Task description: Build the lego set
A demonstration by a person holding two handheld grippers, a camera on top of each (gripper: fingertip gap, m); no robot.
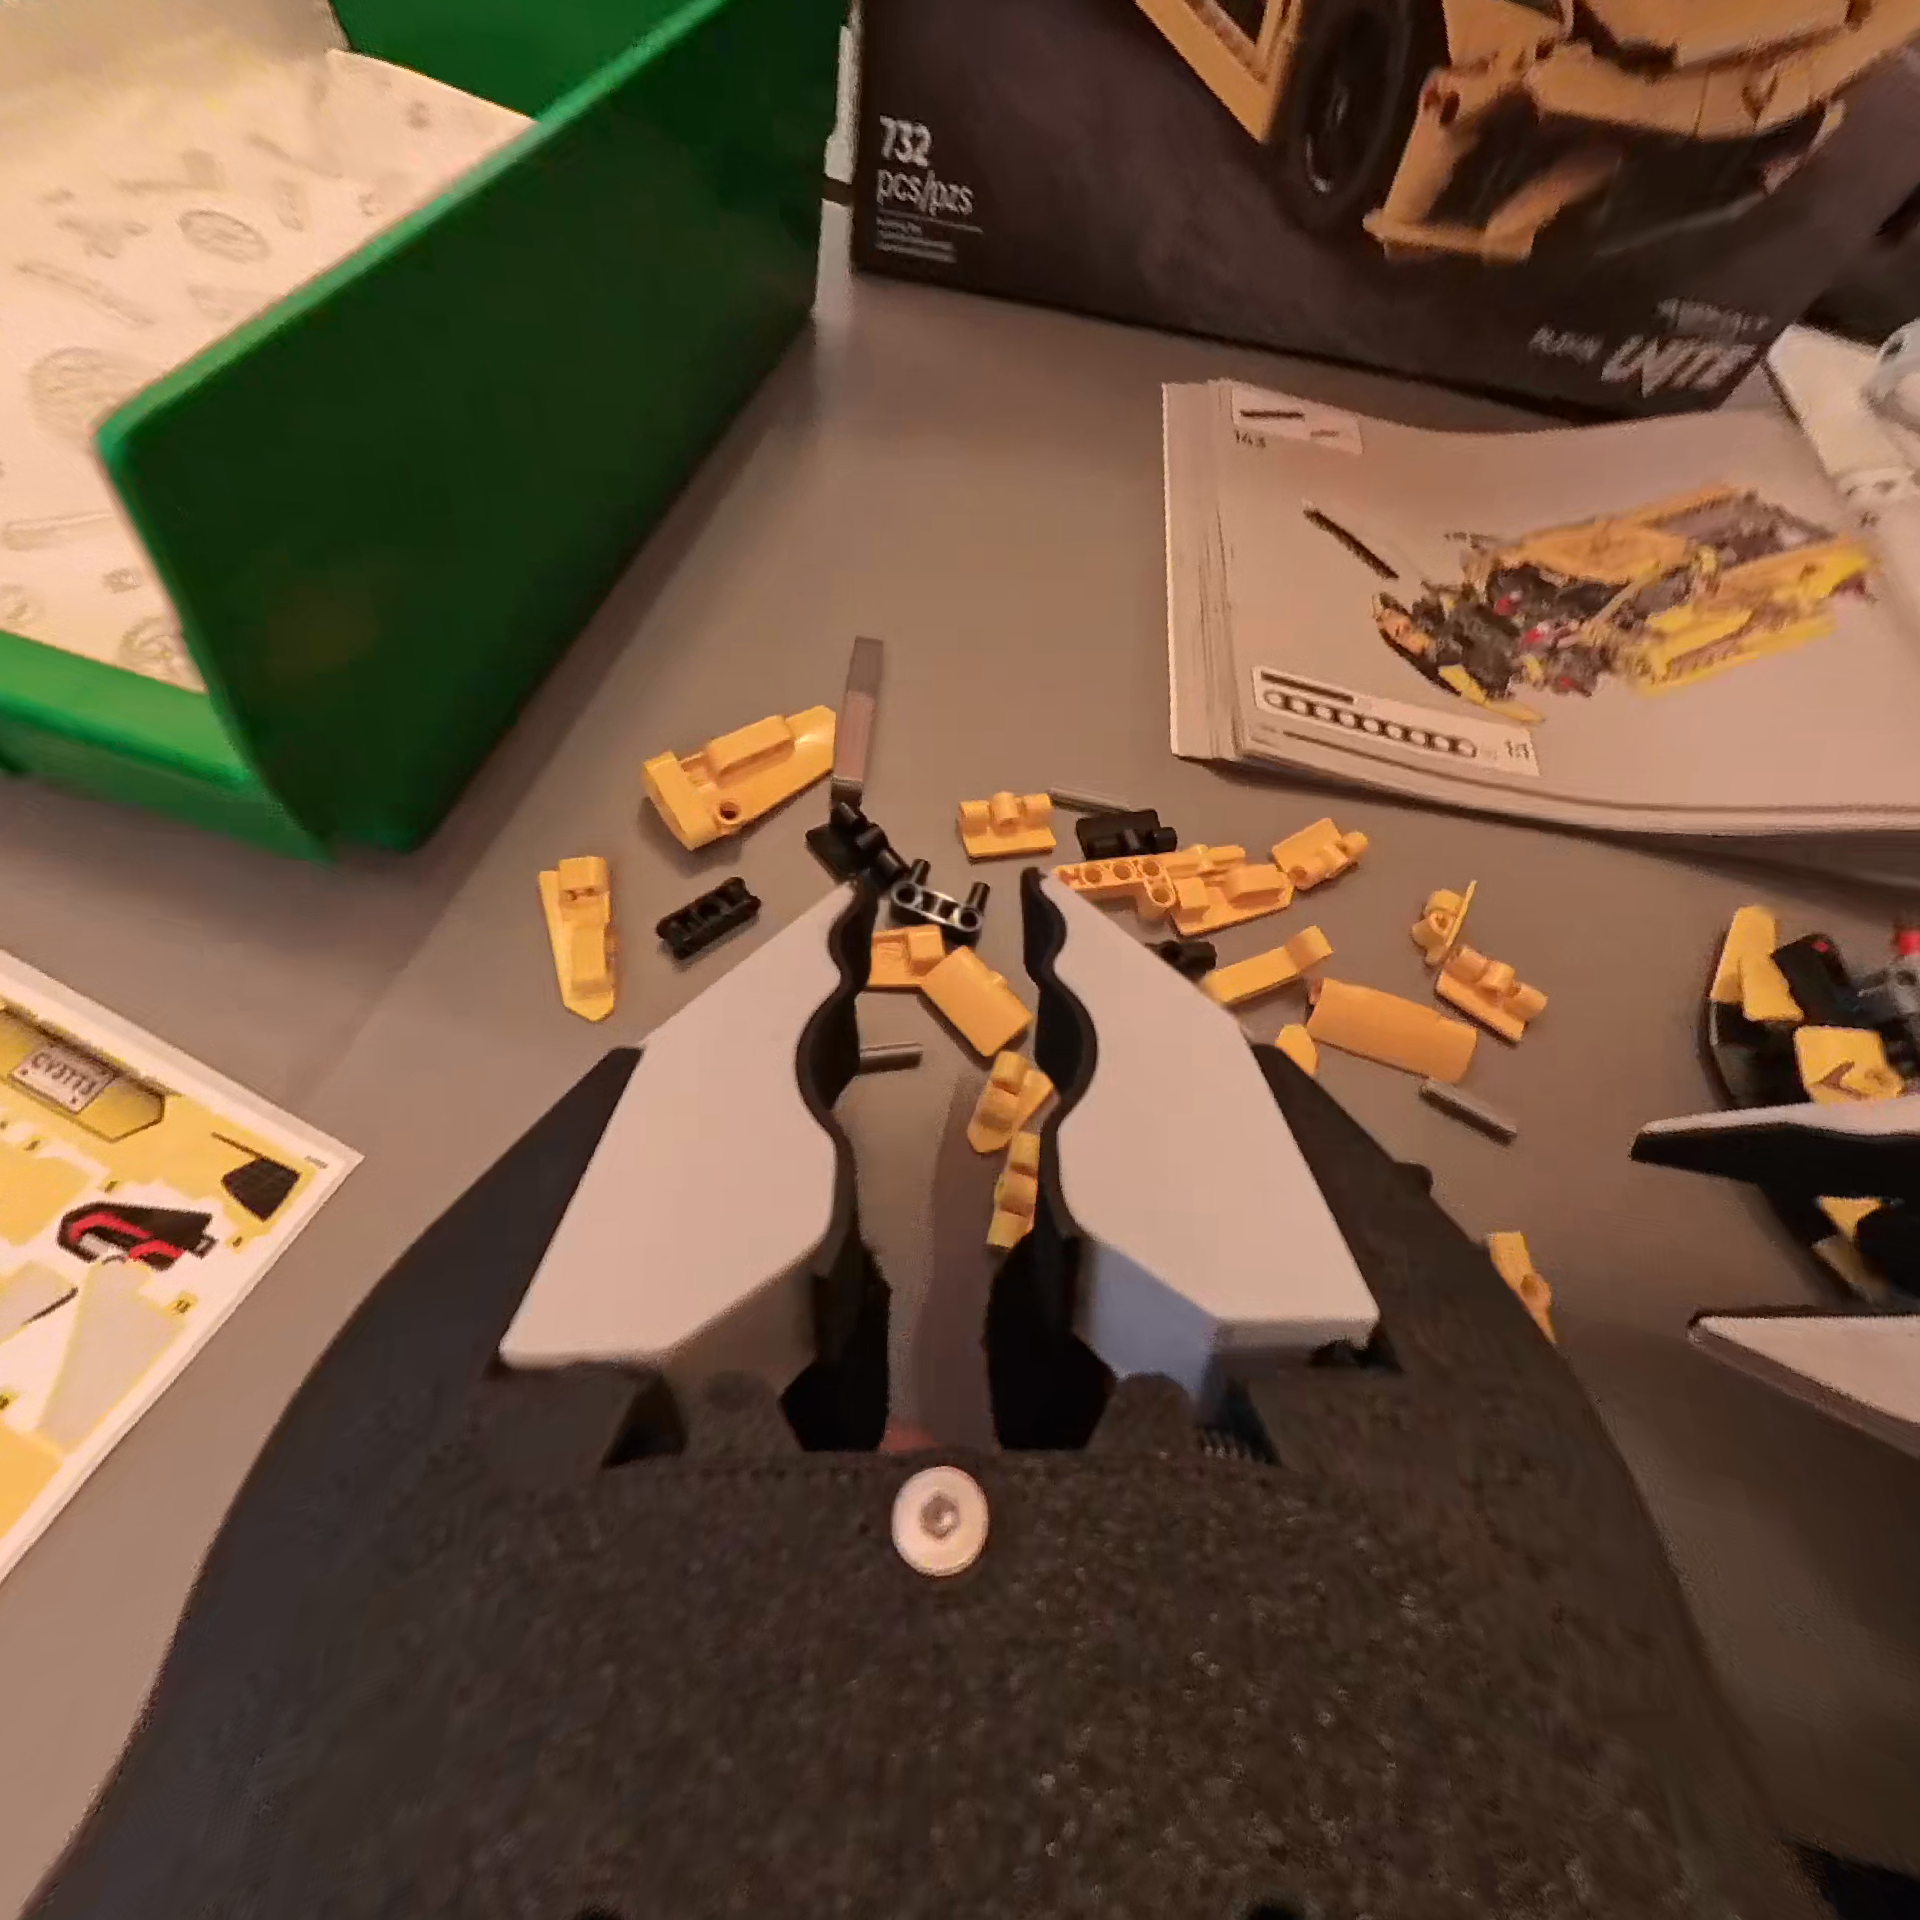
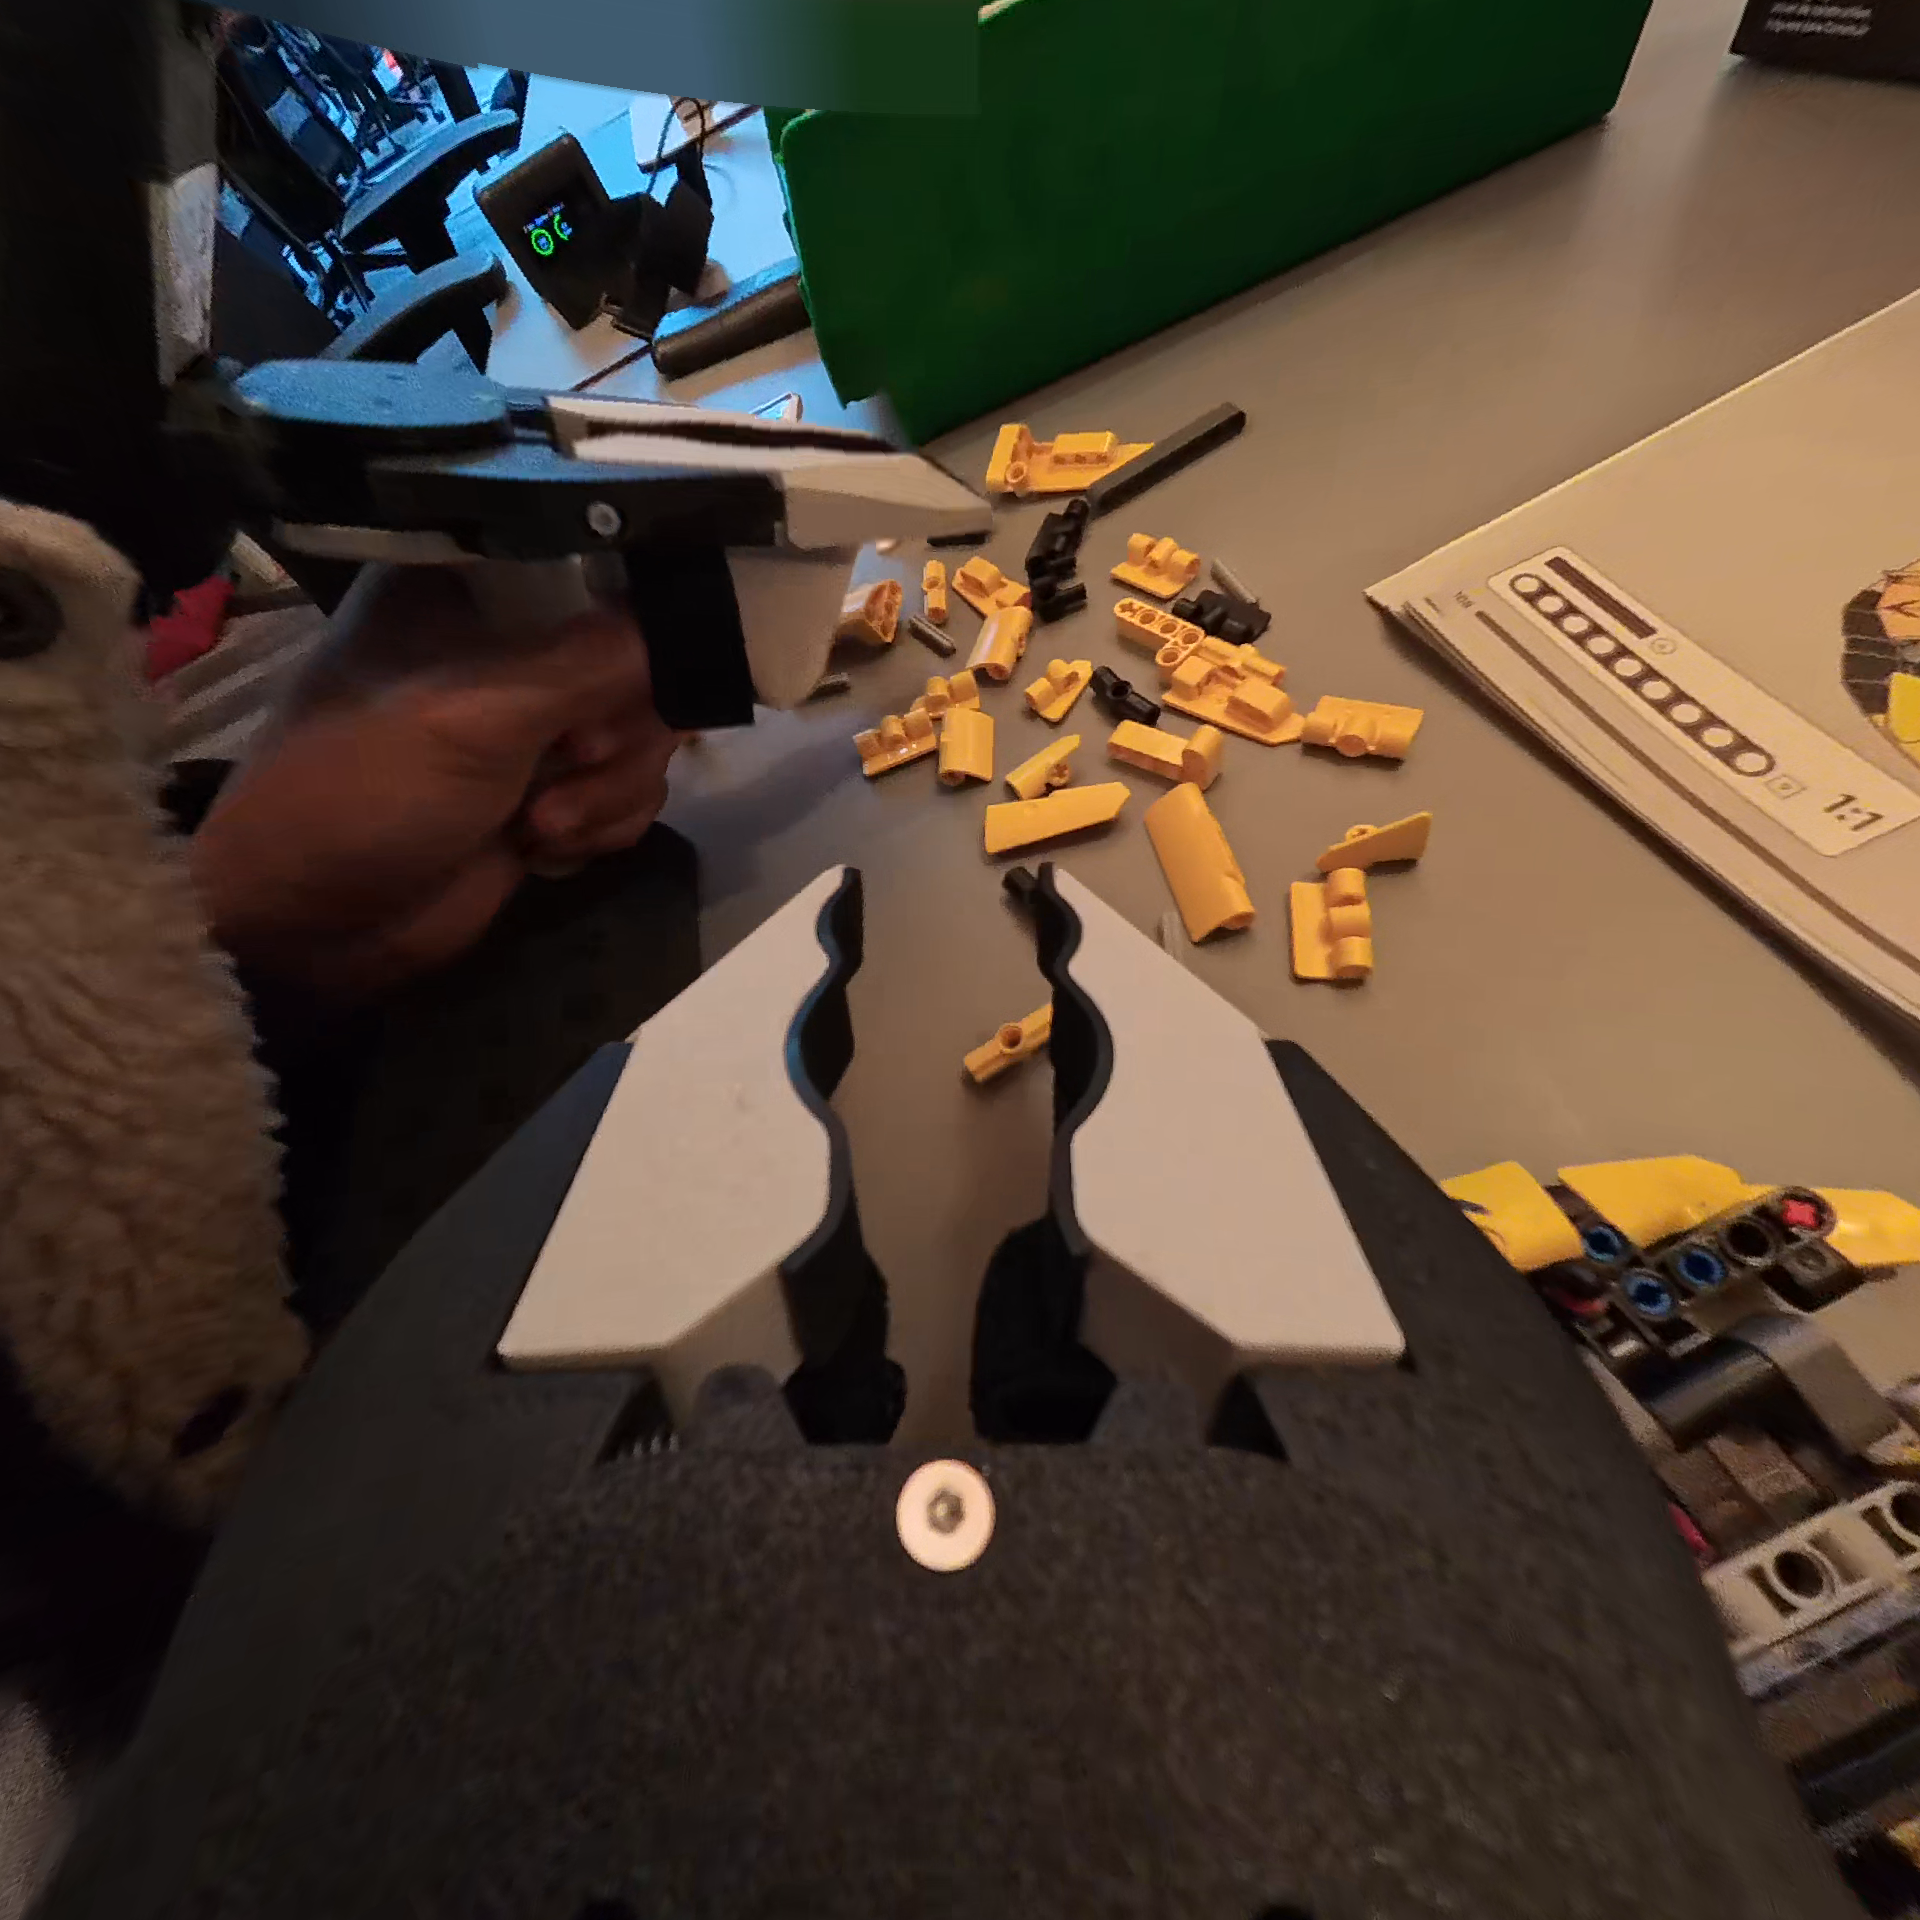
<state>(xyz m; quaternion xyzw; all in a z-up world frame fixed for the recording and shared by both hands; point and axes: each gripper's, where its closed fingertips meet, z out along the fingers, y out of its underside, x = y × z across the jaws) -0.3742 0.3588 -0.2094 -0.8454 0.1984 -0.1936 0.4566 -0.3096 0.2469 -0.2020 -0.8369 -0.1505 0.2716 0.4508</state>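
Loose yellow pieces (image 1: 1195, 883) and small black pieces lie scattered on the grey table (image 1: 987, 520). My left gripper (image 1: 940, 894) is open and empty, low over the pile. A black connector (image 1: 940, 906) lies right between its tips. My right gripper (image 2: 948, 888) is open and empty at the near edge of the pile (image 2: 1122, 717). A small black pin (image 2: 1021, 883) lies at its right fingertip and a small yellow piece (image 2: 1008, 1044) between its fingers. The partly built yellow and black car (image 2: 1714, 1247) sits to its right, and also shows in the left wrist view (image 1: 1808, 1029).
A green bin (image 1: 416, 499) holding a paper bag stands at the back left. The dark set box (image 1: 1351, 208) is behind, and the open instruction booklet (image 1: 1558, 623) lies on the right. A sticker sheet (image 1: 125, 1226) lies front left. A hand (image 2: 436, 769) holds the left gripper (image 2: 940, 483). The tips of one gripper are about 12 cm away from the tips of the other.
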